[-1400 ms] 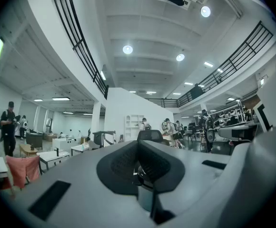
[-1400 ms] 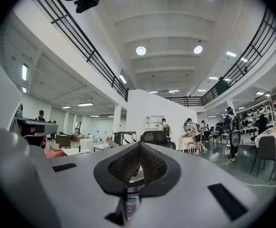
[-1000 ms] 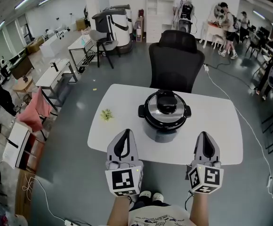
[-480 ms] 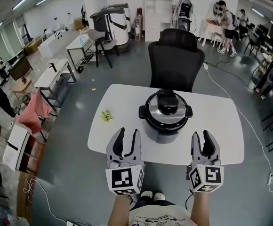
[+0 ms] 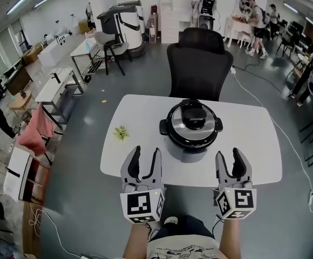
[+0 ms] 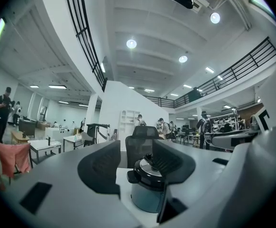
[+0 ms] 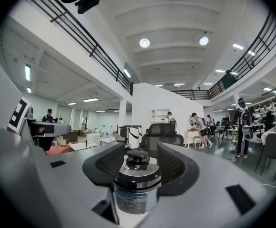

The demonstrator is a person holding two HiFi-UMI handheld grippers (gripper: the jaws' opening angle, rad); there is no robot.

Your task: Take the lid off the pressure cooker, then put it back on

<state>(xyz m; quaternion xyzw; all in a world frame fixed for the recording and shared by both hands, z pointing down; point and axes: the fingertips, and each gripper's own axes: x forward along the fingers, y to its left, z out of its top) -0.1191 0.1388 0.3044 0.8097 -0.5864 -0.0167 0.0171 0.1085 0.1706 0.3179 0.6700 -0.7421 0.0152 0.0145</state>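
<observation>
White tabletop carries the pressure cooker, its lid on, ahead of both tools and untouched. Jaws of the left tool and the right tool have just been opening; they stand apart and hold nothing. Only the head view shows a small green plant.

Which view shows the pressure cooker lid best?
Head view: the lid shows whole from above, knob and rim clear. Right gripper view gives it side-on; in the left gripper view a jaw hides part.
</observation>
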